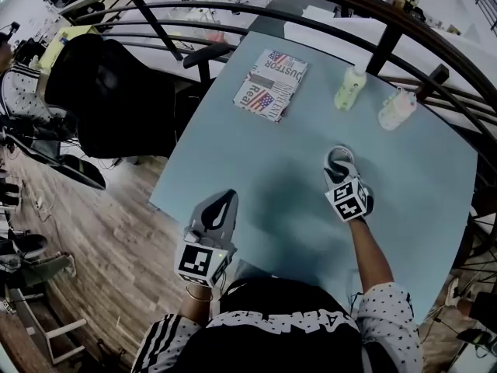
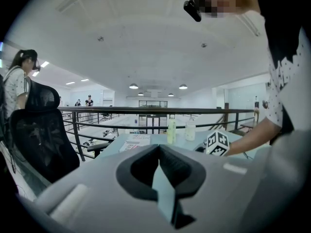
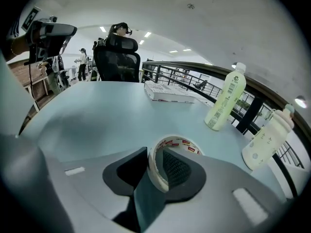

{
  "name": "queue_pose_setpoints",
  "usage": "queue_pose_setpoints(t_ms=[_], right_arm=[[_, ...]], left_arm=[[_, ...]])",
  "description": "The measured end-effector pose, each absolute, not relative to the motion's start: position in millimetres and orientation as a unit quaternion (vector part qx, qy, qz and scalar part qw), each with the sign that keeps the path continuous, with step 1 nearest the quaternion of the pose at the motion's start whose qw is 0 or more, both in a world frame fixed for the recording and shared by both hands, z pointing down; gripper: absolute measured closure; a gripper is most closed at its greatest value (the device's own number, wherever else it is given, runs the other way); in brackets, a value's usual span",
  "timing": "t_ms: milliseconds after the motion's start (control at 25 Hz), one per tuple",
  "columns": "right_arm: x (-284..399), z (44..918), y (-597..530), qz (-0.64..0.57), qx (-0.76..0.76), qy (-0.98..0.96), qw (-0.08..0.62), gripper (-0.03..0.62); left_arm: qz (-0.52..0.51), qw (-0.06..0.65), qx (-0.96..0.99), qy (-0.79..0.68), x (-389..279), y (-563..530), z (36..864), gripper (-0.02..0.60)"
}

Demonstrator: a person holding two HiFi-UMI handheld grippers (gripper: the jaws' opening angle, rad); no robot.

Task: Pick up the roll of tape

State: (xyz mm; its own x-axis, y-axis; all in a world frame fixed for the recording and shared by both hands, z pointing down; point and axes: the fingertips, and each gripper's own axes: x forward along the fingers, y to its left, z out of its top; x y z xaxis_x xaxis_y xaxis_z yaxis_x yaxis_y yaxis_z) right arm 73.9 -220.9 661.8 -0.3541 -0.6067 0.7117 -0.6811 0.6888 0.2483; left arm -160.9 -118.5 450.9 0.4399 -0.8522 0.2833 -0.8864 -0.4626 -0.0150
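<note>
The left gripper [image 1: 225, 202] is held nearest the person, at the near edge of the pale blue-grey table [image 1: 272, 169]. Its fingers are drawn together at the tips, with nothing between them.

Further in and to the right, the right gripper [image 1: 342, 169] is angled down onto the white roll of tape [image 3: 181, 142], whose core carries red print. The roll lies flat on the table. In the right gripper view one finger is set inside the roll's hole and the other outside its wall, so the wall stands between them. These fingers are spread wide and the roll is judged not clamped, though light contact of the outer finger with the wall cannot be ruled out from this angle.

Beyond the roll, a pale green plastic bottle [image 1: 349, 88] and a squat white plastic bottle [image 1: 397, 109] stand upright and apart, near the far right edge. To their left lies a flat rectangular book with a flag-patterned cover [image 1: 270, 74]. A black mesh office chair [image 1: 109, 92] is noted off the table's left side, and a dark metal railing [image 1: 233, 10] runs behind.
</note>
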Motion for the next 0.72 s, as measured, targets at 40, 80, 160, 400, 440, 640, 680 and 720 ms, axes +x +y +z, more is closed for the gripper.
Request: queue_pose_setpoints(t_ms=[40, 80, 160, 400, 440, 640, 680, 720], right_arm=[[73.7, 662.9, -221.3, 0.044, 0.390, -0.822, 0.413, 0.491], [73.4, 664.0, -221.8, 0.042, 0.389, -0.822, 0.415, 0.503], [72.9, 665.0, -222.4, 0.042, 0.390, -0.821, 0.415, 0.519], [72.8, 666.4, -223.1, 0.050, 0.393, -0.821, 0.412, 0.537], [73.4, 666.3, -223.2, 0.049, 0.395, -0.820, 0.412, 0.540], [73.7, 653.7, -223.4, 0.049, 0.406, -0.820, 0.400, 0.542], [72.9, 649.6, -222.7, 0.049, 0.408, -0.821, 0.396, 0.542], [72.2, 645.3, -221.7, 0.049, 0.410, -0.822, 0.393, 0.542]], left_arm=[[0.126, 0.068, 0.845, -0.515, -161.6, -119.2, 451.8, 0.581], [0.125, 0.068, 0.846, -0.514, -162.1, -119.9, 452.7, 0.581], [0.125, 0.067, 0.847, -0.513, -163.1, -121.3, 453.5, 0.581], [0.124, 0.070, 0.850, -0.508, -161.7, -126.2, 452.6, 0.581], [0.124, 0.068, 0.850, -0.507, -161.5, -126.9, 453.2, 0.581], [0.125, 0.064, 0.852, -0.504, -166.3, -130.7, 449.4, 0.581], [0.124, 0.064, 0.853, -0.503, -166.8, -131.3, 448.0, 0.581], [0.124, 0.063, 0.854, -0.502, -166.7, -131.9, 446.6, 0.581]])
